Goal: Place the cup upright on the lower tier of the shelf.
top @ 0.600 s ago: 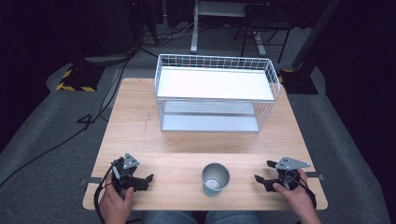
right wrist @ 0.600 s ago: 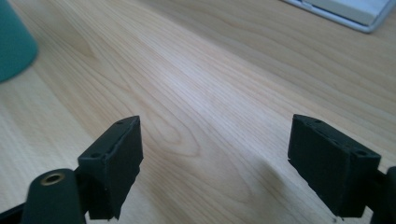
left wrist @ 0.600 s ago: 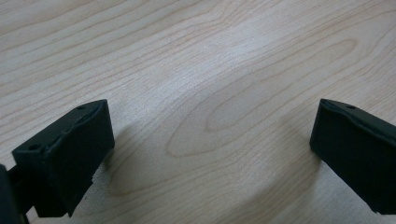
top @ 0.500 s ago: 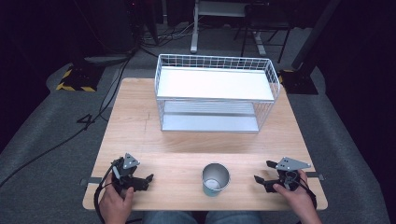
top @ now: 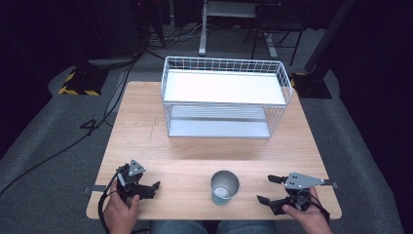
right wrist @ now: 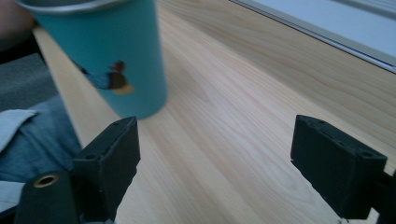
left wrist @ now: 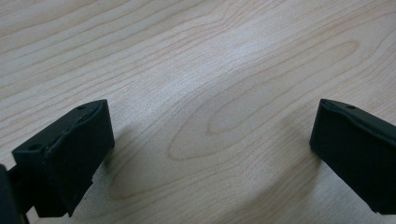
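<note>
A wooden bench [top: 146,122] carries a white wire basket rack [top: 226,97] with two tiers, set toward the far edge and about midway between the left and right edges. Its upper tier holds a white flat panel and the lower tier a pale grey one.

Near the front edge, roughly at the middle, stands a teal cup [top: 224,186] with a metal-coloured rim, upright and open at the top. In the right gripper view the cup [right wrist: 109,56] shows a small printed figure on its side, and it stands just beyond the left jaw of that claw, not touching it.

The left claw [top: 148,187] rests low over the bench near the front left corner, held by the person's left hand [top: 121,209], its jaws pointing toward the cup. In the left gripper view the two black jaws stand wide apart with bare wood grain between them, gripping nothing.

The right claw [top: 269,190] sits near the front right corner, held by the right hand [top: 304,214], with the grey three-cornered plate on top. Its jaws are spread wide apart and face the cup, a gap of bare bench lying between them. The cup stands between the two claws, apart from both.

A cable [top: 102,214] loops from the left claw over the front edge.
</note>
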Motion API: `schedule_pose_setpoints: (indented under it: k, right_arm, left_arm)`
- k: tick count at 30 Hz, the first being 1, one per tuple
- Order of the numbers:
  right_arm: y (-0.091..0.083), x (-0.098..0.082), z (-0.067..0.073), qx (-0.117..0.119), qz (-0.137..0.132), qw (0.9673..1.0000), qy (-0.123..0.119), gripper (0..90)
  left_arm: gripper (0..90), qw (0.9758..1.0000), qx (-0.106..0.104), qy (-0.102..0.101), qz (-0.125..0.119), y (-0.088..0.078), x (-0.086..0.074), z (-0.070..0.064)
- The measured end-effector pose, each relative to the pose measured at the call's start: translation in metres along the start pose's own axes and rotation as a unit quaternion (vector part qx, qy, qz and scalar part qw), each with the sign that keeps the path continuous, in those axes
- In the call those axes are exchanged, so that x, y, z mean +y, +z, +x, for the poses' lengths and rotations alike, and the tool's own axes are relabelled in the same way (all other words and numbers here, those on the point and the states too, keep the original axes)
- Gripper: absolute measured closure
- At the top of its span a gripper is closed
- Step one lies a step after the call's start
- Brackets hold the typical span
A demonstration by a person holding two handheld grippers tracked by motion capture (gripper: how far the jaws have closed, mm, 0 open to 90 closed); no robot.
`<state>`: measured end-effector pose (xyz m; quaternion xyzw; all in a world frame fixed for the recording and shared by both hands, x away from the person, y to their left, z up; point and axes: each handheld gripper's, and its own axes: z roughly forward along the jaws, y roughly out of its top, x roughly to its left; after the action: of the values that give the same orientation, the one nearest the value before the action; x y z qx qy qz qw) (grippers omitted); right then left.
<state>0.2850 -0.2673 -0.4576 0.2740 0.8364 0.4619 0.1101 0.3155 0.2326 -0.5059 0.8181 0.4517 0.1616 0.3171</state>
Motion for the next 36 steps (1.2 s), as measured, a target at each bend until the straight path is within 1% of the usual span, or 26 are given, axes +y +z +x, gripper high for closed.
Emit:
schedule_pose_setpoints:
  k: [1,2,3,4,7,8,9,11,14,16,17,19,20,22,26,29,31,32,33,34,36]
  right_arm:
    - [0.002,0.004,0.009,0.016,-0.005,0.9998,-0.006,16.0]
    - [0.002,0.004,0.009,0.016,-0.005,0.9998,-0.006,16.0]
    - [0.003,0.006,0.012,0.021,-0.006,0.9997,-0.008,15.9]
    - [0.006,0.008,0.017,0.031,-0.008,0.9994,-0.011,15.9]
    - [0.013,0.012,0.029,0.049,-0.010,0.9986,-0.015,15.9]
    - [0.018,0.013,0.036,0.062,-0.007,0.9978,-0.020,15.9]
    - [0.018,0.013,0.036,0.062,-0.007,0.9978,-0.020,15.9]
    - [0.023,0.013,0.040,0.068,-0.005,0.9974,-0.022,15.9]
    - [0.033,0.013,0.045,0.061,-0.010,0.9980,-0.015,15.9]
    - [0.035,0.013,0.046,0.059,-0.013,0.9981,-0.013,15.9]
    - [0.039,0.013,0.047,0.056,-0.020,0.9982,-0.006,15.9]
    - [0.041,0.013,0.048,0.054,-0.022,0.9983,-0.004,15.9]
    - [0.046,0.013,0.050,0.046,-0.028,0.9986,0.001,15.9]
    - [0.047,0.013,0.050,0.043,-0.030,0.9986,0.002,15.9]
    - [0.058,0.015,0.054,0.034,-0.036,0.9987,0.012,15.9]
    - [0.064,0.016,0.056,0.030,-0.042,0.9986,0.010,15.8]
    - [0.069,0.017,0.058,0.028,-0.043,0.9986,0.011,15.8]
    - [0.074,0.018,0.059,0.027,-0.046,0.9985,0.014,15.7]
    - [0.074,0.018,0.059,0.027,-0.046,0.9985,0.014,15.7]
    - [0.080,0.018,0.060,0.028,-0.045,0.9985,0.016,15.7]
    - [0.085,0.019,0.062,0.027,-0.045,0.9985,0.013,15.7]
  left_arm:
    - [0.2,1.0000,-0.001,-0.001,0.000,0.000,0.000,0.000]
    - [0.2,1.0000,-0.001,-0.001,0.000,0.000,0.000,0.000]
    - [0.2,1.0000,0.000,-0.001,0.001,0.000,0.000,0.000]
    - [0.2,1.0000,-0.001,-0.001,0.002,0.000,0.000,0.000]
    - [0.2,1.0000,0.000,-0.001,0.000,0.000,0.000,0.000]
    - [0.2,1.0000,-0.001,-0.001,0.000,0.000,0.000,0.000]
    - [0.2,1.0000,-0.001,-0.001,0.001,0.000,0.000,0.000]
    - [0.2,1.0000,-0.001,-0.001,0.001,0.000,0.000,0.000]
    - [0.2,1.0000,-0.001,-0.001,0.000,0.000,0.000,0.000]
    - [0.2,1.0000,-0.001,-0.001,0.001,0.000,0.000,0.000]
    - [0.2,1.0000,-0.001,-0.001,0.000,0.000,0.000,0.000]
    - [0.2,1.0000,-0.001,-0.001,0.000,0.000,0.000,0.000]
    - [0.2,1.0000,-0.001,-0.001,0.000,0.000,0.000,0.000]
    - [0.2,1.0000,-0.001,-0.001,0.000,0.000,0.000,0.000]
    - [0.2,1.0000,0.000,-0.001,0.001,0.000,0.000,0.000]
    - [0.2,1.0000,-0.001,-0.001,0.000,0.000,0.000,0.000]
    - [0.2,1.0000,0.000,0.000,0.001,0.000,0.000,0.000]
    - [0.2,1.0000,-0.001,-0.001,0.000,0.000,0.000,0.000]
    - [0.2,1.0000,-0.001,-0.001,0.000,0.000,0.000,0.000]
    - [0.2,1.0000,-0.001,-0.001,0.000,0.000,0.000,0.000]
    - [0.2,1.0000,-0.001,-0.001,0.001,0.000,0.000,0.000]
